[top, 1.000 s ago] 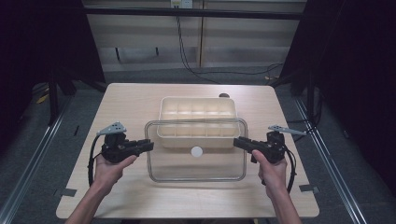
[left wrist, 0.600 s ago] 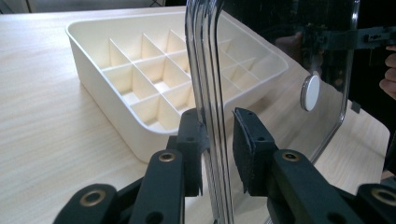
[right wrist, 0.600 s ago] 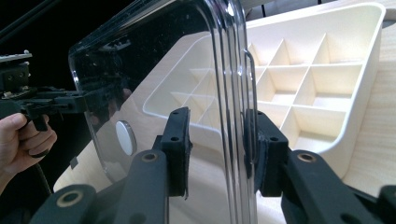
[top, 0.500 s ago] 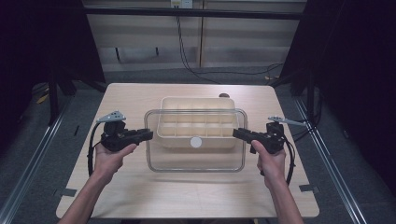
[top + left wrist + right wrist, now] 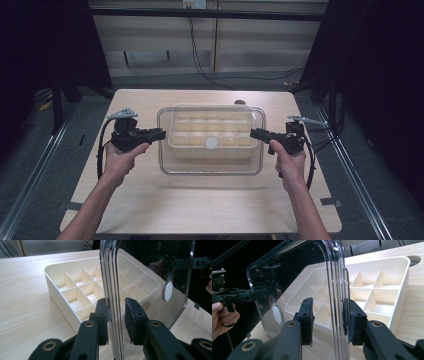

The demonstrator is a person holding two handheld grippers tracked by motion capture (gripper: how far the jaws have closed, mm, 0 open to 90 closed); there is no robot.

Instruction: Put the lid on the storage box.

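Note:
A clear rectangular lid (image 5: 210,166) with a white round knob (image 5: 211,143) hangs roughly level above a cream divided tray (image 5: 210,131) on the wooden table. My left gripper (image 5: 161,133) is shut on the lid's left edge and my right gripper (image 5: 254,133) is shut on its right edge. In the left gripper view the lid's rim (image 5: 110,277) runs up between the jaws of the left gripper (image 5: 116,315), with the tray (image 5: 82,282) behind. In the right gripper view the lid (image 5: 294,272) stands between the jaws of the right gripper (image 5: 328,317), beside the tray (image 5: 382,290).
The tray's compartments look empty. The table (image 5: 200,205) has bare wood in front of the tray and at both sides. Small tape marks (image 5: 331,202) lie near its front corners. A dark round hole (image 5: 240,102) sits at the back edge.
Both hands have carried the lid away from the person and a little upward; it now hangs over the tray instead of in front of it.

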